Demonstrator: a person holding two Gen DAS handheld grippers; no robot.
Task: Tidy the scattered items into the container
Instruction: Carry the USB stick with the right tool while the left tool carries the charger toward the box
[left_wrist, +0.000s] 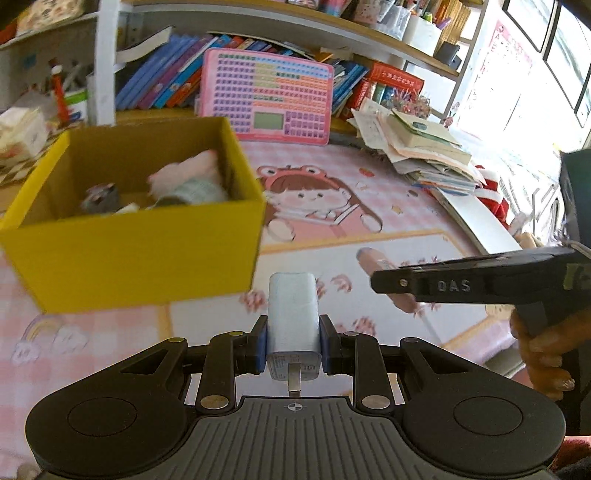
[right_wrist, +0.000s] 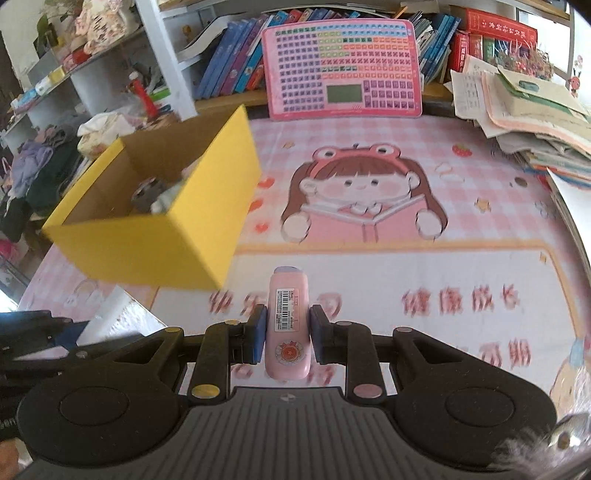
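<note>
Left wrist: yellow box (left_wrist: 140, 254) holds a pink plush (left_wrist: 184, 173).

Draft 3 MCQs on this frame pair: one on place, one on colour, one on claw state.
1. Where does the box sit relative to the pink learning tablet?
A. behind it
B. nearer the cameras and left of it
C. on top of it

2. What colour is the box outside?
A. yellow
B. blue
C. white

3. What is the left claw doing?
A. open and empty
B. shut on a white charger plug
C. shut on a book

Key:
1 B, the tablet leans against the books behind the mat.
2 A, its outer walls are yellow and the inside is brown.
3 B, both pads press the plug's sides, its prong facing the camera.
</note>
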